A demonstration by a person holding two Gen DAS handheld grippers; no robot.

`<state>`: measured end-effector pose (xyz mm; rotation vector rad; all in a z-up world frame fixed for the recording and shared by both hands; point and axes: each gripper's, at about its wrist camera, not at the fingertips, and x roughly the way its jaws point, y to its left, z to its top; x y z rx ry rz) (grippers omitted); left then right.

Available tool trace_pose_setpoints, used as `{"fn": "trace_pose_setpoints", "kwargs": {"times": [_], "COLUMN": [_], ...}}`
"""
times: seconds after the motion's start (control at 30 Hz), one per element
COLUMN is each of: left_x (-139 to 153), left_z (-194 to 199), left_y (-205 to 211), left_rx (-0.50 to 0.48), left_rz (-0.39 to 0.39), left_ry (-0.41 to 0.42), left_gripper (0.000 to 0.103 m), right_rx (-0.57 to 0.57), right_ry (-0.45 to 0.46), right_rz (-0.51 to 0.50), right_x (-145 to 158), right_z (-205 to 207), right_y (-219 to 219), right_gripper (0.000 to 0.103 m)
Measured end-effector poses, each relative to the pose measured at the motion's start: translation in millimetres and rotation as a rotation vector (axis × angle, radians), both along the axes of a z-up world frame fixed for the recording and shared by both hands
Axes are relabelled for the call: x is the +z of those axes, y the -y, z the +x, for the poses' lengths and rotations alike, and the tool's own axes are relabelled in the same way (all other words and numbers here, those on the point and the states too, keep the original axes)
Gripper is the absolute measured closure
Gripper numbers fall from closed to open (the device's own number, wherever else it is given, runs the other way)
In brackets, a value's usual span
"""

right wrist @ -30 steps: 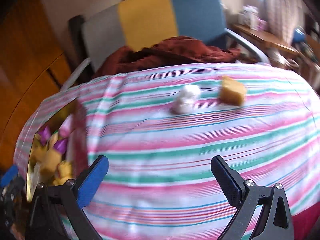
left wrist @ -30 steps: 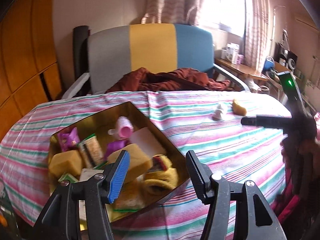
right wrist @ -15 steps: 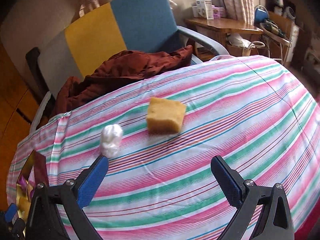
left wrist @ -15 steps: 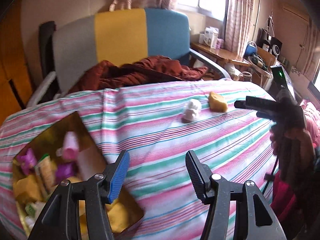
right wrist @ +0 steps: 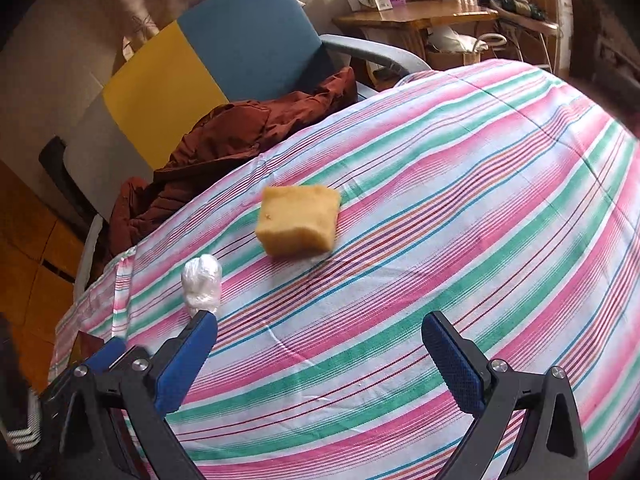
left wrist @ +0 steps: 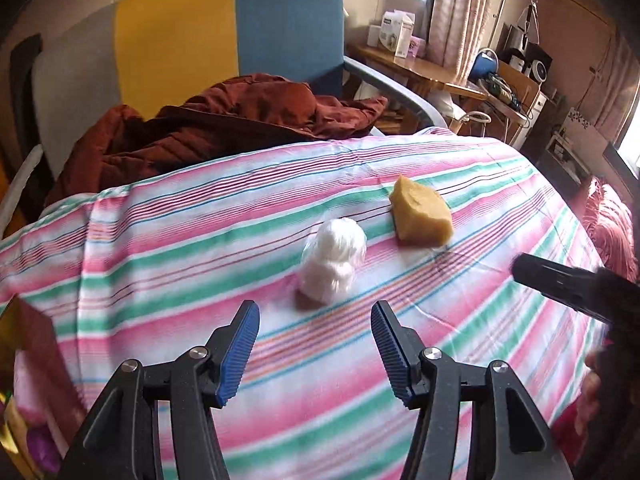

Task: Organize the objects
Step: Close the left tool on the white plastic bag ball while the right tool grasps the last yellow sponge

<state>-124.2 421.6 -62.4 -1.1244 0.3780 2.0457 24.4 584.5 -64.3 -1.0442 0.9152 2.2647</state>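
Note:
A white bundled plastic bag (left wrist: 334, 266) lies on the striped tablecloth (left wrist: 200, 280), just ahead of my open, empty left gripper (left wrist: 316, 320). A yellow sponge (left wrist: 420, 218) lies beyond it to the right. In the right wrist view the sponge (right wrist: 298, 224) lies ahead of my open, empty right gripper (right wrist: 320, 336), and the white bag (right wrist: 202, 284) sits by its left fingertip. The gold box (left wrist: 24, 380) holding several items shows only at the lower left edge.
A grey, yellow and blue chair (left wrist: 200, 36) with a dark red jacket (left wrist: 216, 124) stands behind the table. A wooden side table (right wrist: 420, 16) with boxes is at the back right. My right gripper's body (left wrist: 560, 280) shows at the right.
My left gripper swung right, away from the gold box, and came close to the white bag. My right gripper moved right and nearer to the sponge. Both stayed open.

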Motion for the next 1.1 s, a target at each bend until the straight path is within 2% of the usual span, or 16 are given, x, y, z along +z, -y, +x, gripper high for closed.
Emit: {"fn": "trace_pose_setpoints", "kwargs": {"times": [0.23,0.33,0.37,0.4,0.43,0.5,0.7,0.83,0.93,1.0,1.1], "left_x": [-22.7,-39.6,-45.5,-50.0,-50.2,-46.9,-12.3,17.4,35.3,42.8,49.7], "left_z": [-18.0,-29.7,-33.5,-37.2,-39.7,-40.0,-19.9,-0.1,11.9,18.9,27.3], "left_y": [-43.4,-57.0,-58.0,-56.0,-51.7,-41.5,-10.9,9.7,24.9,36.2,49.6], "left_rx": [-0.057,-0.056,-0.050,-0.028,-0.012,0.011,0.023,0.025,0.028,0.031,0.039], "left_rz": [-0.041,-0.085,-0.093,-0.099,-0.076,-0.051,0.001,0.042,0.075,0.088,0.090], "left_ry": [-0.022,0.000,0.011,0.025,0.042,0.074,0.026,-0.015,-0.006,-0.005,-0.022], "left_gripper": [0.044,0.046,0.060,0.066,0.066,0.066,0.066,0.066,0.066,0.066,0.066], "right_rx": [0.004,0.011,0.010,0.010,0.009,0.006,0.011,0.021,0.044,0.029,0.041], "right_ry": [-0.019,-0.018,-0.017,-0.016,-0.009,0.000,0.015,0.062,0.128,0.183,0.226], "right_rz": [-0.035,-0.031,-0.031,-0.028,-0.023,-0.021,-0.027,0.026,0.035,0.062,0.003], "right_x": [1.5,1.8,1.4,0.9,0.2,-1.7,3.1,8.3,-2.2,-12.9,-33.3], "right_z": [-0.2,-1.6,-1.5,-1.4,-1.6,-1.8,-14.1,-48.3,-86.1,-106.7,-125.2], "right_y": [-1.9,-0.2,-0.5,-0.7,-0.4,-0.5,0.4,-7.6,-19.5,-26.5,-36.5], "right_gripper": [0.000,0.000,0.000,0.000,0.000,0.000,0.001,0.001,0.001,0.005,0.020]}}
